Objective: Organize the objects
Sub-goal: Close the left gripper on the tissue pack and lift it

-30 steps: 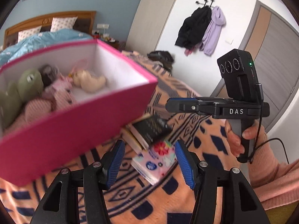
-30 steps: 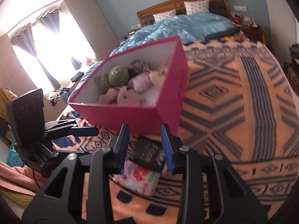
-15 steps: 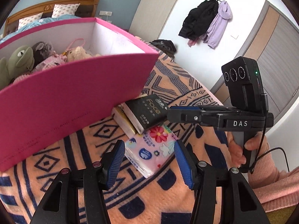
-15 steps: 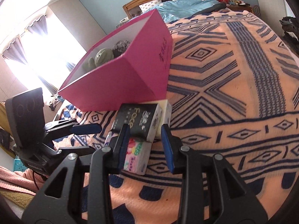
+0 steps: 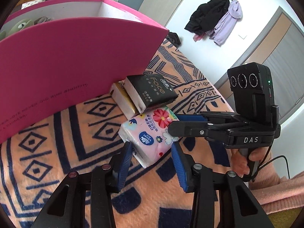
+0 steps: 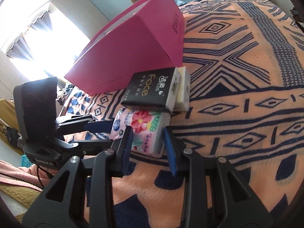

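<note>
Both grippers are sitting lower and nearer the packs than before. Pink box (image 5: 72, 60) is resting on the bed (image 5: 57, 148) at left. Left gripper (image 5: 151, 163) – jaws just narrowing, now straddling the floral tissue pack (image 5: 150, 134), contact unclear. Right gripper (image 6: 148, 144) – jaws narrow, flanking that pack's other end.

Left wrist view looks down along its own claw from close above the blanket (image 5: 57, 152), facing the coat wall. Right wrist view does the same from the opposite side, facing the window. Both share the floral tissue pack (image 5: 150, 136) (image 6: 146, 131) just ahead of each claw, black pack (image 5: 152, 91) (image 6: 152, 91) beyond, pink box (image 5: 66, 66) (image 6: 133, 53) behind.
</note>
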